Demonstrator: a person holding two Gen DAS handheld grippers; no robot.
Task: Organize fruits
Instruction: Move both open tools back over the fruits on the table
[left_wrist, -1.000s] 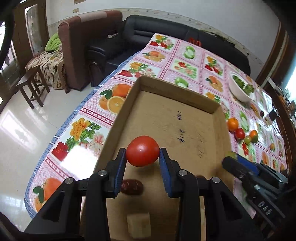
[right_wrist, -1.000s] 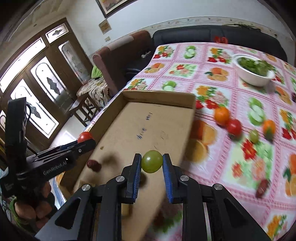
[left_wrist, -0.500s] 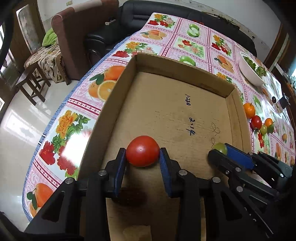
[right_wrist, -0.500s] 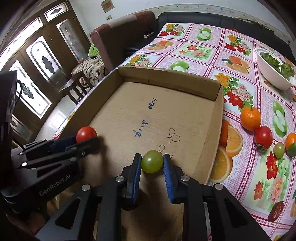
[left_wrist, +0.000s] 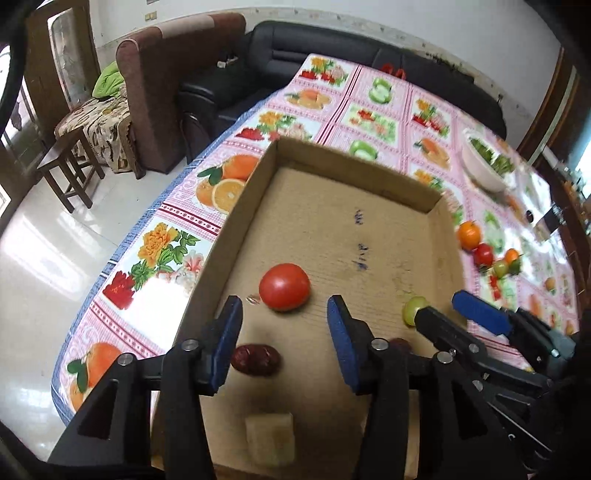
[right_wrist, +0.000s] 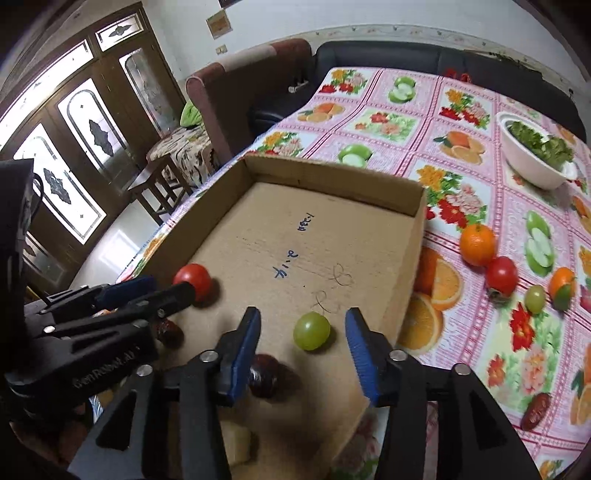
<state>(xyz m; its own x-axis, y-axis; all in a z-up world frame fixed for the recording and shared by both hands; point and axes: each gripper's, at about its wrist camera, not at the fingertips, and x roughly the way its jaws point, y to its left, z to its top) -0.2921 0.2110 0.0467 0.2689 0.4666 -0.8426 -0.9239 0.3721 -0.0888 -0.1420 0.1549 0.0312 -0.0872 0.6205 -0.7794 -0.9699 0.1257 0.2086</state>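
Round red tomato (left_wrist: 284, 287) and green grape (right_wrist: 311, 330) lie loose ahead of both wide-open, empty hand-held grippers (left_wrist: 284, 314) (right_wrist: 303, 332); withdrawing carelessly could nudge them rolling.

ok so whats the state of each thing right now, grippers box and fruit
left gripper: open, empty
right gripper: open, empty
tomato: lying loose on the box floor
green grape: lying loose on the box floor
cardboard box: open-topped, holding fruit
white bowl: upright, holding greens
orange: on the tablecloth, outside the box
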